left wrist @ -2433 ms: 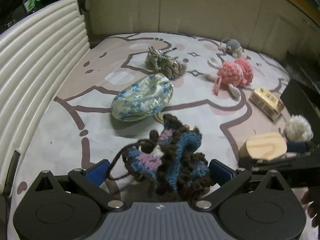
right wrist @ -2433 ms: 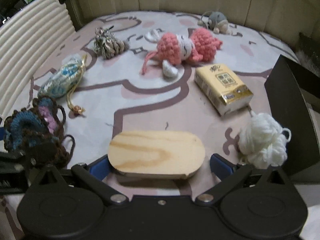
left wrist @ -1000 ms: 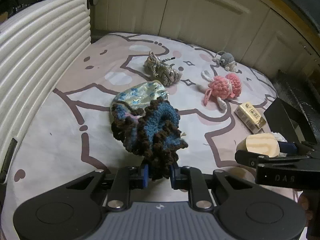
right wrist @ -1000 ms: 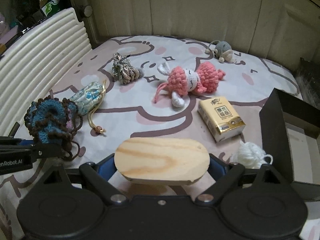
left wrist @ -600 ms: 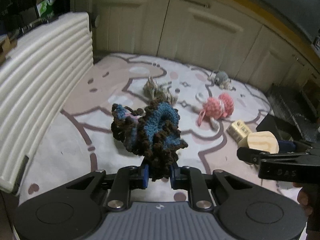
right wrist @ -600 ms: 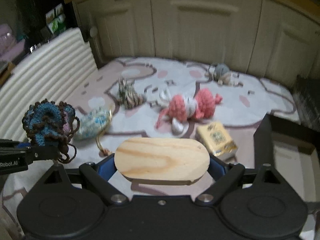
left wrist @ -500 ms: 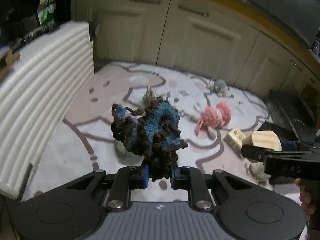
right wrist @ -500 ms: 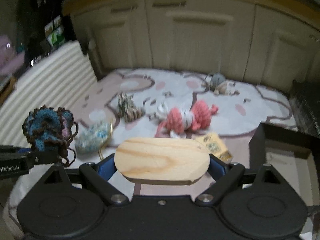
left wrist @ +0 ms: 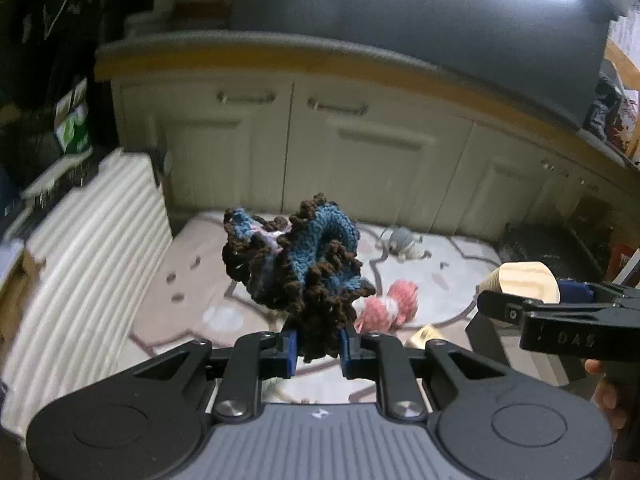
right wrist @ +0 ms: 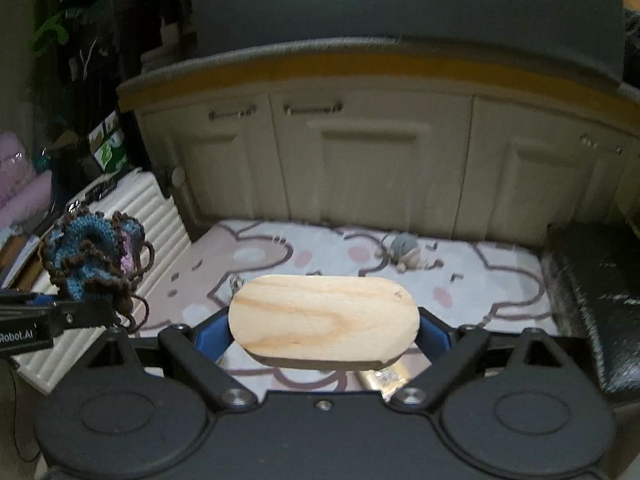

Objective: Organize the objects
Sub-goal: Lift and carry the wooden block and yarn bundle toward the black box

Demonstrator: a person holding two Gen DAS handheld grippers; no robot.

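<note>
Both grippers have risen well above the patterned mat since the earlier frames, so the cabinet doors and dark counter now fill the upper half of each view, where before the mat filled it.

Nearest in the left wrist view, the left gripper (left wrist: 316, 350) sits at bottom centre with its blue pads nearly together, clamped on the lower fringe of the crocheted piece (left wrist: 294, 266), a blue and brown ruffled bundle that stands up above the jaws at mid-frame. At the right edge, the right gripper (left wrist: 516, 312) reaches in from the side, carrying the wooden block (left wrist: 520, 282).

In the right wrist view, the right gripper (right wrist: 324, 330) holds the wooden block (right wrist: 324, 320) flat across the centre, its blue pads pressed against the two rounded ends. At the left edge, the left gripper's arm shows with the crocheted piece (right wrist: 90, 258) held above it.

Farther off, low in frame, the mat (left wrist: 192, 280) lies below. On it lie a pink knitted toy (left wrist: 390, 308), partly hidden behind the crochet, and a yellow pack (right wrist: 384, 376) just under the block. Beyond them, a small grey toy (right wrist: 402, 250) rests near the cabinet doors (right wrist: 368, 168). A white ribbed panel (left wrist: 88, 248) runs along the left side.
</note>
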